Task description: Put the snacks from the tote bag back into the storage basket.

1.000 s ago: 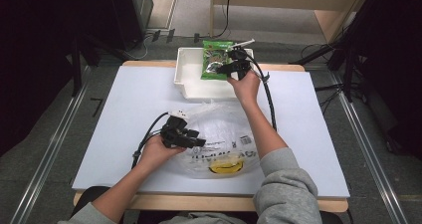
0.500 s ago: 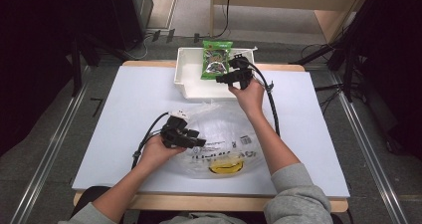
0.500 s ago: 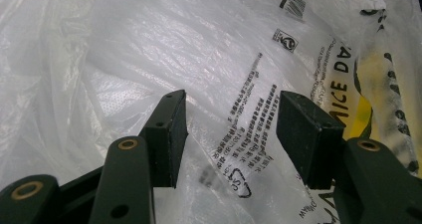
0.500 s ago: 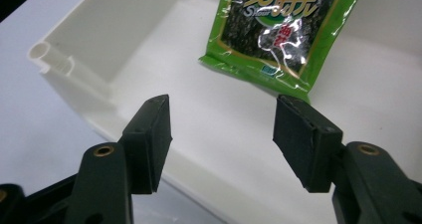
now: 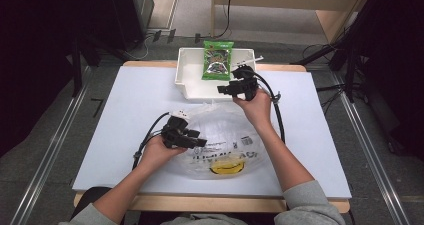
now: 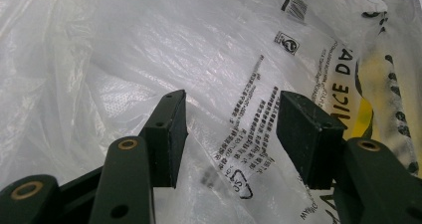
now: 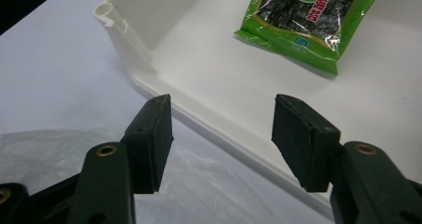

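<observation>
Two grippers gaping empty, left gripper [image 5: 200, 141] over plastic bag [image 5: 220, 135], right gripper [image 5: 223, 89] at tray's [image 5: 187, 87] near rim

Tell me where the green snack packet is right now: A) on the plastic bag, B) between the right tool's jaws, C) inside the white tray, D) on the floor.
C: the green snack packet lies in the white tray; the right tool is open and empty.
</observation>
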Motion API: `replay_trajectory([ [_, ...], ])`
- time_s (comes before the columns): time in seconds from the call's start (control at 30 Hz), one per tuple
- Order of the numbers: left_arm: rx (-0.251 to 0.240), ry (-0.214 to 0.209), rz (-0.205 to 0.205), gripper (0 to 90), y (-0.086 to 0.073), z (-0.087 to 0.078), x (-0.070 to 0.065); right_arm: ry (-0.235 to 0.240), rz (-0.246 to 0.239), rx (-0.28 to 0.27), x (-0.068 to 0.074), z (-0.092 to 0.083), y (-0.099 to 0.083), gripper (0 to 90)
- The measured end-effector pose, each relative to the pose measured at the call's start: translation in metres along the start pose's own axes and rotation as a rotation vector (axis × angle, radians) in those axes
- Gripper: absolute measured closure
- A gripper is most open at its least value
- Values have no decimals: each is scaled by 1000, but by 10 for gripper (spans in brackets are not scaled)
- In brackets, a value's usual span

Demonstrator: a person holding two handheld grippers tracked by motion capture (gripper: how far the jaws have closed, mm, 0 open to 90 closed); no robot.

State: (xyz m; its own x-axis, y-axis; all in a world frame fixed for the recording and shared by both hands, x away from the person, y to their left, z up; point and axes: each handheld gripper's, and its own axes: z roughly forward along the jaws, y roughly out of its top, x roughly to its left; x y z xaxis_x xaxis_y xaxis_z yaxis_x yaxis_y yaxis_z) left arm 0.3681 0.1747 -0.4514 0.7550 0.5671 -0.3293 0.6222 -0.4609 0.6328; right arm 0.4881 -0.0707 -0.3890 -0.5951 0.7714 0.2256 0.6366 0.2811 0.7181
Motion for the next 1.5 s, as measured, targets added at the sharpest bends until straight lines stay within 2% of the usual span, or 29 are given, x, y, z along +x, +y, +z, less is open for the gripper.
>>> replay_trajectory([
  [0.1,3,3,1,470,0,0,0,-7,-17,-3,5,-6,-6,428],
  [0.33,1,6,-1,467,0,-2,0,25,-20,-1,13,-15,-22,429],
  [0.43,-2,9,2,466,0,-3,0,15,-47,2,19,-20,-31,428],
  [0.63,-9,10,0,466,0,-5,2,41,-41,-3,24,-27,-43,431],
  [0.87,-13,12,1,461,1,-8,3,39,-67,3,28,-33,-60,427],
  [1.0,-16,14,0,457,1,-9,4,57,-67,-5,30,-37,-67,428],
  [1.17,-25,19,-5,455,1,-12,4,65,-101,-7,35,-42,-76,427],
  [1.5,-32,18,-8,451,1,-16,4,101,-112,9,42,-46,-95,422],
])
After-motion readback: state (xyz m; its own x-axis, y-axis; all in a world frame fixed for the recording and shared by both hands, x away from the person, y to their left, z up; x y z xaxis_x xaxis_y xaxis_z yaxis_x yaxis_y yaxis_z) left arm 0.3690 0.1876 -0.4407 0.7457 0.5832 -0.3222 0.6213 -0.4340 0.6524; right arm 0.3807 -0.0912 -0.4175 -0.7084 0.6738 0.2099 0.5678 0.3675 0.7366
